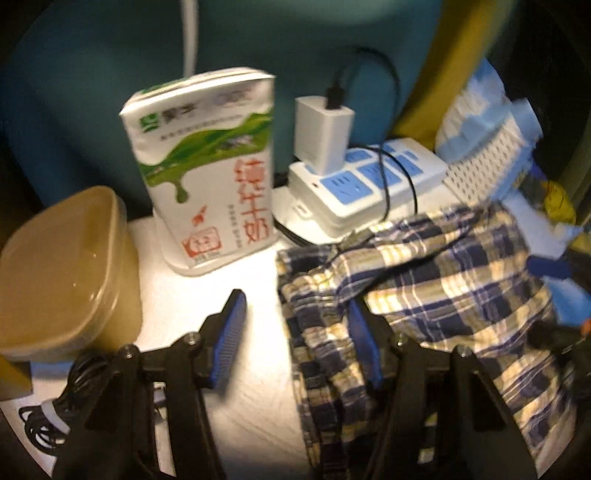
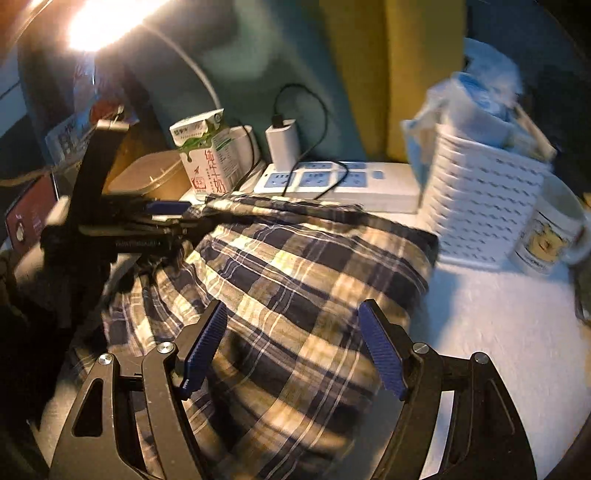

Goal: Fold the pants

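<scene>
Both grippers, left (image 1: pixel 295 325) and right (image 2: pixel 291 343), fingers apart over plaid pants (image 2: pixel 295 266).

White textured tabletop (image 2: pixel 498 325) under warm light from a bright lamp glare (image 2: pixel 96 22) at upper left. Behind it a teal wall (image 1: pixel 92 92) with a mustard-yellow vertical panel (image 2: pixel 369 74); edges dark.
</scene>
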Tool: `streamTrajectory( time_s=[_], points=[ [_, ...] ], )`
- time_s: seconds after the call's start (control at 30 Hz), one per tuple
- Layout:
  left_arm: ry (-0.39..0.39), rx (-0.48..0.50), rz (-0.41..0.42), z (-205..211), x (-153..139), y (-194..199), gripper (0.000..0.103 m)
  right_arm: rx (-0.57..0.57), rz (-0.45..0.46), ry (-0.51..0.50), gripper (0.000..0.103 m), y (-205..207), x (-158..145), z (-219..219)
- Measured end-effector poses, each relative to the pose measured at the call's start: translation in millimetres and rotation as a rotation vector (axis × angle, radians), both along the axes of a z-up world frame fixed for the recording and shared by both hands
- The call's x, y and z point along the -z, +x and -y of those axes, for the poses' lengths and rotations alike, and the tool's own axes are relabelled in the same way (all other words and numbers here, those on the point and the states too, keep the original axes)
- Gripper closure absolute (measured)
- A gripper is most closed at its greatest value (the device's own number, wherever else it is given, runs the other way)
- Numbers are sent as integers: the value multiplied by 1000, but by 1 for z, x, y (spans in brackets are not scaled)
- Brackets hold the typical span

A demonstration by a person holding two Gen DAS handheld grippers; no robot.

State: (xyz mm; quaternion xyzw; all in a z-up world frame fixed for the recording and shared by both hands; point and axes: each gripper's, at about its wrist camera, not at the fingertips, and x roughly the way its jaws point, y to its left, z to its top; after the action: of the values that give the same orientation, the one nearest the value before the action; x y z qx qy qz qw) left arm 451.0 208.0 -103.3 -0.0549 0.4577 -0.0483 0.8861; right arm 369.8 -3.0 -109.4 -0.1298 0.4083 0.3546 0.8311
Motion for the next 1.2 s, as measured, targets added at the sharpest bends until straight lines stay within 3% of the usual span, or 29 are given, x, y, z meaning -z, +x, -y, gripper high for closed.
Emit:
streamTrajectory(
  time_s=[0.07,0.13,0.27,0.37,0.47,0.63,0.73,0.8,0.9,0.93,1.03,1.1,1.2],
  points=[
    [-71,-2,8,-10,-11,-3,46,-6,0,-56,26,7,5,-7],
    [-86,11,48,-10,-29,-13,46,-12,21,-61,26,8,-2,-8],
    [-91,98,150,8,-57,-38,46,-39,76,-83,26,11,-16,-14],
    [-59,152,159,30,-61,-38,46,-77,41,-85,27,25,-8,-25],
    [-38,144,167,37,-60,-31,46,-77,-1,-102,28,43,6,-32],
    [-83,238,86,51,-37,-16,46,-78,-58,-81,29,70,13,-39],
    [-119,180,-19,34,-15,4,46,-80,-71,-53,29,73,6,-36],
    [-150,164,-34,27,-7,15,46,-86,-46,-47,29,69,-2,-35],
    [-123,166,-40,29,-3,22,46,-63,-9,-93,29,69,-1,-36],
    [-112,165,-43,30,-2,24,46,-49,-2,-114,30,73,3,-37],
    [-84,156,-54,35,0,29,46,-7,23,-164,47,81,15,-38],
    [-69,144,-33,38,-13,20,46,14,35,-169,58,80,12,-34],
    [-48,135,49,40,-46,-8,46,12,65,-152,58,64,-8,-24]
  ],
)
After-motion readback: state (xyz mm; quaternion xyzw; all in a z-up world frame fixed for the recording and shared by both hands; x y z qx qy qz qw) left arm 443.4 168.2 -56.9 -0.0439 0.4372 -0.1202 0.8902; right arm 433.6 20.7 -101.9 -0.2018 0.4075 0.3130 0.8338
